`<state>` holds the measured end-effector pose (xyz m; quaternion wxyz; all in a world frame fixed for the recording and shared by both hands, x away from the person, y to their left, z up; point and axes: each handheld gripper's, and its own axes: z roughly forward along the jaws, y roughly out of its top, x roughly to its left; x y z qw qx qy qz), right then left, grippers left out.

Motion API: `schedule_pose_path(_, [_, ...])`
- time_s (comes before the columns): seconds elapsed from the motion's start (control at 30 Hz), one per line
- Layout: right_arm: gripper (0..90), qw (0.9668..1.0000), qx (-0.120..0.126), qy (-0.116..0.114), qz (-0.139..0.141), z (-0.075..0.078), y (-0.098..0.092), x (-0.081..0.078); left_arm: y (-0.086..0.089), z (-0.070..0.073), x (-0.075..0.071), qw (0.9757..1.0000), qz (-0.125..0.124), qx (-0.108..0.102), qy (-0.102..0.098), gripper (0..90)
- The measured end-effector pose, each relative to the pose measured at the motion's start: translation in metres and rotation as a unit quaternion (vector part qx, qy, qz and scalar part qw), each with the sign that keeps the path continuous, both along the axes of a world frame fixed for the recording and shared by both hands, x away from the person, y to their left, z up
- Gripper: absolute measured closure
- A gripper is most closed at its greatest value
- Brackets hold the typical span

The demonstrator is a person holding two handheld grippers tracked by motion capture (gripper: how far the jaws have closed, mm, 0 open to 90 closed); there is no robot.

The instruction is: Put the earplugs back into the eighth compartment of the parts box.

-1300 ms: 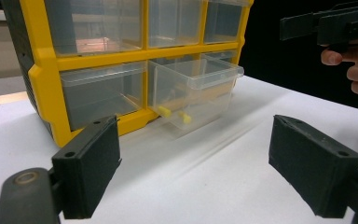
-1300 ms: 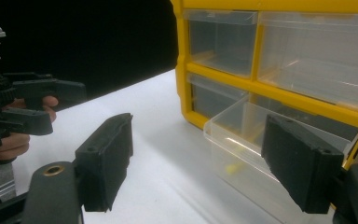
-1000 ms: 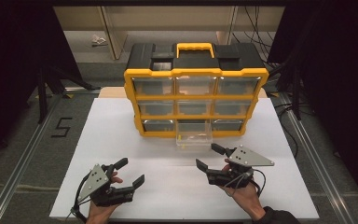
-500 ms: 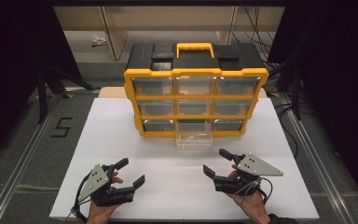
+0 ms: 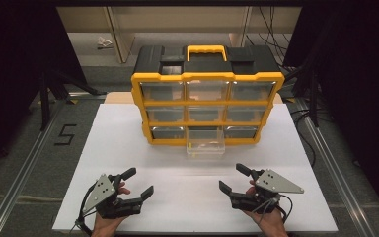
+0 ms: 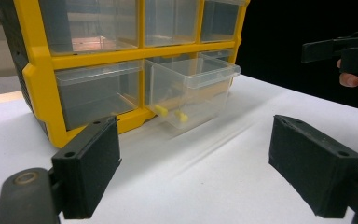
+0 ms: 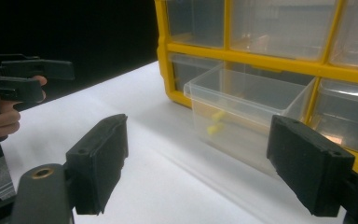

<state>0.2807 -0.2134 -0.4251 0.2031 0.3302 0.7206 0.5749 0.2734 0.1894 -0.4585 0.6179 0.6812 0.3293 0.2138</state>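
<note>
The organiser [image 5: 207, 94] has a glossy yellow plastic frame under a matt black plastic top – its drawers are clear, smooth plastic, one [image 6: 192, 91] pulled out. Before it, the white table [image 5: 128, 148] looks smooth and matt.

Right hand-held gripper [image 5: 236, 178], black two-jaw tool with grey three-cornered top plate: position changed. Over the last second it has drawn back from the yellow-framed organiser with clear plastic drawers [image 5: 207, 101] toward the near edge of the white table board [image 5: 128, 148], and shifted slightly rightward. The pulled-out clear bottom-middle drawer [image 5: 206, 148] now lies farther ahead of its jaws, which stand spread wide.
</note>
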Motion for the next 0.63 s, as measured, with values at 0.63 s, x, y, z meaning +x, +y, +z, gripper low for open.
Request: schedule_pose_path(0.63, [21.2, 0.9999, 0.003, -0.01, -0.009, -0.0015, -0.0036, -0.002, 0.0001, -0.0002, 0.0004, 1.0, 0.001, 0.0, 0.001, 15.8])
